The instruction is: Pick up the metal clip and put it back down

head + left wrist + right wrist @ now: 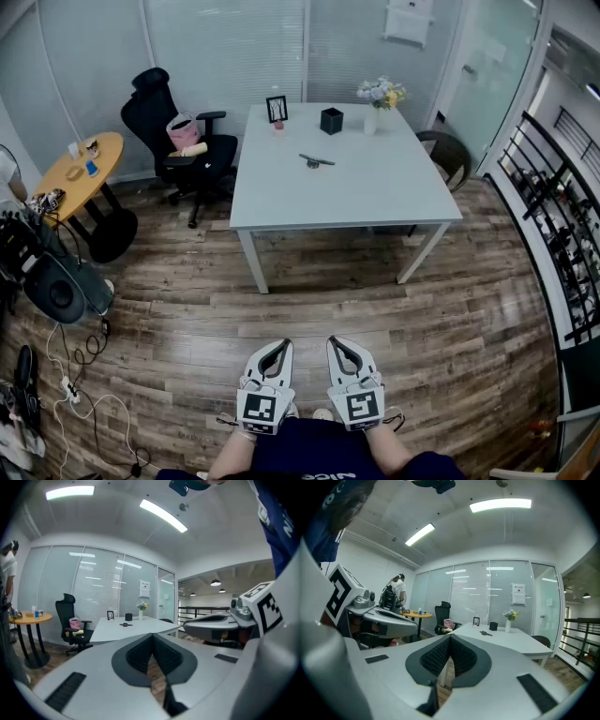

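The metal clip (316, 161) lies on the white table (375, 192), towards its far middle; it shows small and dark as the clip (124, 624) in the left gripper view and as the clip (485, 633) in the right gripper view. Both grippers hover over the wooden floor, well short of the table. My left gripper (277, 349) is shut with nothing in it, its jaw tips meeting. My right gripper (336, 345) is shut and empty too. They sit side by side, close to my body.
On the table stand a picture frame (277, 109), a black cup (331, 120) and a vase of flowers (379, 97). A black office chair (178, 141) is left of the table, a round yellow table (86, 169) further left. Cables and gear (47, 281) lie at left; a railing (562, 234) runs at right.
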`<action>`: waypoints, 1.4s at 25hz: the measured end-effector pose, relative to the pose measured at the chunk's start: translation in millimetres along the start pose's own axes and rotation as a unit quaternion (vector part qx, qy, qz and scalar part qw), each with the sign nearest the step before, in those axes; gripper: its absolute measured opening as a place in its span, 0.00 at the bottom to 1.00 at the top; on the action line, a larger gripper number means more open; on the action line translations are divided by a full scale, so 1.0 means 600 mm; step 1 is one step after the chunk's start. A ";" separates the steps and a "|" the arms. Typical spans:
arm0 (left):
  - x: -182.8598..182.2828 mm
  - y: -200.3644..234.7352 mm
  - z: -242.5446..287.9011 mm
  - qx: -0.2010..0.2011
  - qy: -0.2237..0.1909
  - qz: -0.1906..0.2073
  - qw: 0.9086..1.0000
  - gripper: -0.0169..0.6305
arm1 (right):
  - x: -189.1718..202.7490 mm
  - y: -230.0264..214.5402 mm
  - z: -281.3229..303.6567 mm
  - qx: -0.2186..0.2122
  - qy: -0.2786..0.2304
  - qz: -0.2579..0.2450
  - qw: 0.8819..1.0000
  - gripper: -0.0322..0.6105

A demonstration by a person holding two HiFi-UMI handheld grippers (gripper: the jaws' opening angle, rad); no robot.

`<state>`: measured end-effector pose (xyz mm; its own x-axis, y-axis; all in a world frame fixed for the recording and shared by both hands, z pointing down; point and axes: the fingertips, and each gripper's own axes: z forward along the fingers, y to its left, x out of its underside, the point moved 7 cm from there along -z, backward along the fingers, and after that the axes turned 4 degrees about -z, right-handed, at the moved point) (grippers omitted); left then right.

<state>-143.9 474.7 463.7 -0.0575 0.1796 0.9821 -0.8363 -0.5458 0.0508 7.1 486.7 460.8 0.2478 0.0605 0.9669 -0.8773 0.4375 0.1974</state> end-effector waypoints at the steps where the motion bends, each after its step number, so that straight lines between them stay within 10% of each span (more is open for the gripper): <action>1: 0.001 0.005 -0.001 -0.004 0.000 -0.001 1.000 0.03 | 0.003 -0.007 -0.002 0.006 -0.001 0.008 1.000 0.06; 10: 0.006 0.015 -0.009 0.011 -0.011 -0.044 0.999 0.03 | 0.013 -0.013 -0.017 -0.005 -0.011 0.035 0.999 0.07; 13: 0.009 0.007 -0.005 0.043 -0.019 -0.058 0.997 0.26 | 0.015 -0.015 -0.017 -0.028 -0.023 0.051 0.998 0.08; 16: 0.009 0.004 -0.005 0.059 -0.026 -0.057 0.996 0.49 | 0.013 -0.015 -0.012 -0.060 -0.023 0.047 0.997 0.54; 20: 0.006 0.009 -0.007 0.071 -0.012 -0.040 0.997 0.64 | 0.012 -0.024 -0.014 -0.036 -0.015 0.036 0.999 0.70; 35: -0.011 0.052 -0.029 0.092 -0.031 -0.034 0.995 0.62 | 0.020 0.006 0.004 0.002 0.010 0.058 0.998 0.69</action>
<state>-179.0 470.6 455.7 0.0346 0.1726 0.9844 -0.7234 -0.6753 0.1438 5.8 486.8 473.4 0.1530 0.1292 0.9797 -0.9019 0.4235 0.0849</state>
